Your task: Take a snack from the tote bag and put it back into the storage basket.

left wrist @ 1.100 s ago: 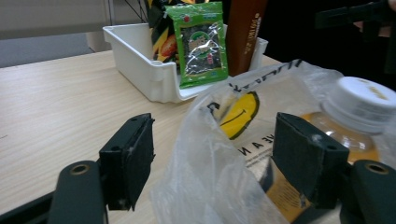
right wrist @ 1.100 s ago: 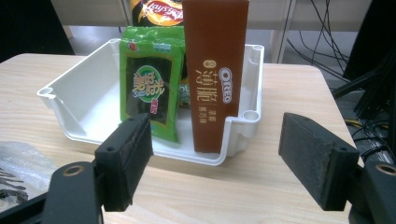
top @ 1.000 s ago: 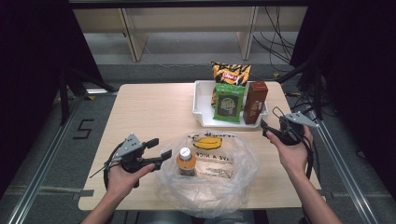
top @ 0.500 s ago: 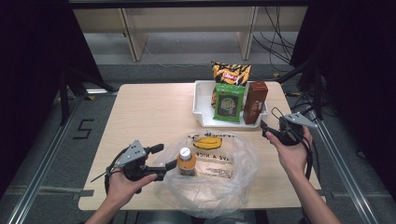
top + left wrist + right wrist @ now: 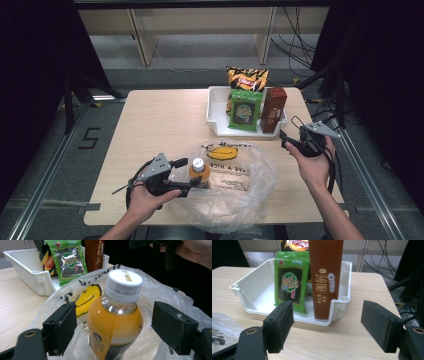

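The left gripper (image 5: 188, 174) straddles the orange juice bottle (image 5: 115, 315), its jaws wide and just opened further, neither pad touching. The bottle stands upright in the clear plastic bag (image 5: 250, 192), white cap up, long axis vertical, near the front of the white tray (image 5: 216, 117). Right of the bag, the right gripper (image 5: 282, 140) hangs wide open and empty, facing the tray.
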{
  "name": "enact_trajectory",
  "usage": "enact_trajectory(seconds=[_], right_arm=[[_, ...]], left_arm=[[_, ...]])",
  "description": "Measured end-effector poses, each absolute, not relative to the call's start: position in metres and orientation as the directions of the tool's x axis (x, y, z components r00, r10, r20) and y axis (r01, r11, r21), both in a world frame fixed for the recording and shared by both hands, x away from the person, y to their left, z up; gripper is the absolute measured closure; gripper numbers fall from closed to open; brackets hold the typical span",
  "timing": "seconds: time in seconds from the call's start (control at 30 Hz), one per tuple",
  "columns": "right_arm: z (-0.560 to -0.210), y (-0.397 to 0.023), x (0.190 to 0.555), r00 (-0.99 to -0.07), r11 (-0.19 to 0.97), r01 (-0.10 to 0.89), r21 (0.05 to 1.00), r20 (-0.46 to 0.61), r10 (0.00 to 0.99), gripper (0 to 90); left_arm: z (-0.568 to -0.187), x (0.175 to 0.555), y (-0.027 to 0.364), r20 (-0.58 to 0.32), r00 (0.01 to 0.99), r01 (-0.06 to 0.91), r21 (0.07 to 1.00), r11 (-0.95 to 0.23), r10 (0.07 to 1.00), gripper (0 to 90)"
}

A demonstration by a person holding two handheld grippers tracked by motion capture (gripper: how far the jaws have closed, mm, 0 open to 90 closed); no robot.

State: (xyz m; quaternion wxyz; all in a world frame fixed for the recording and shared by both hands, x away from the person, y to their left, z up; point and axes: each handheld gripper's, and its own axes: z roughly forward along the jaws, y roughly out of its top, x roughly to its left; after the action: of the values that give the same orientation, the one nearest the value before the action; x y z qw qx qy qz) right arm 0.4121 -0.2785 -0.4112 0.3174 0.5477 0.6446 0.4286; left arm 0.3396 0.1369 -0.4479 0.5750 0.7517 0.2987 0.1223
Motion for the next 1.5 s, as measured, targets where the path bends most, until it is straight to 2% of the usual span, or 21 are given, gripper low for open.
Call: enact_trajectory(seconds=[0.1, 0.47, 0.57, 1.5], right_arm=[[-0.412, -0.276, 0.411, -0.187, 0.0, 0.448, 0.894, 0.094, 0.978, 26.6], [-0.415, -0.282, 0.411, -0.188, 0.019, 0.432, 0.902, 0.07, 0.98, 26.7], [-0.415, -0.28, 0.409, -0.168, -0.001, 0.46, 0.888, 0.088, 0.982, 26.7], [-0.419, -0.28, 0.412, -0.2, 0.029, 0.447, 0.894, 0.068, 0.977, 26.8]], left_arm=[[-0.454, 0.341, 0.134, -0.162, 0.786, 0.316, 0.935, -0.163, 0.596, 19.3], [-0.467, 0.345, 0.123, -0.149, 0.78, 0.329, 0.924, -0.196, 0.608, 16.1], [-0.469, 0.347, 0.122, -0.137, 0.778, 0.326, 0.922, -0.208, 0.613, 16.1], [-0.485, 0.352, 0.11, -0.099, 0.792, 0.322, 0.906, -0.274, 0.602, 15.9]])
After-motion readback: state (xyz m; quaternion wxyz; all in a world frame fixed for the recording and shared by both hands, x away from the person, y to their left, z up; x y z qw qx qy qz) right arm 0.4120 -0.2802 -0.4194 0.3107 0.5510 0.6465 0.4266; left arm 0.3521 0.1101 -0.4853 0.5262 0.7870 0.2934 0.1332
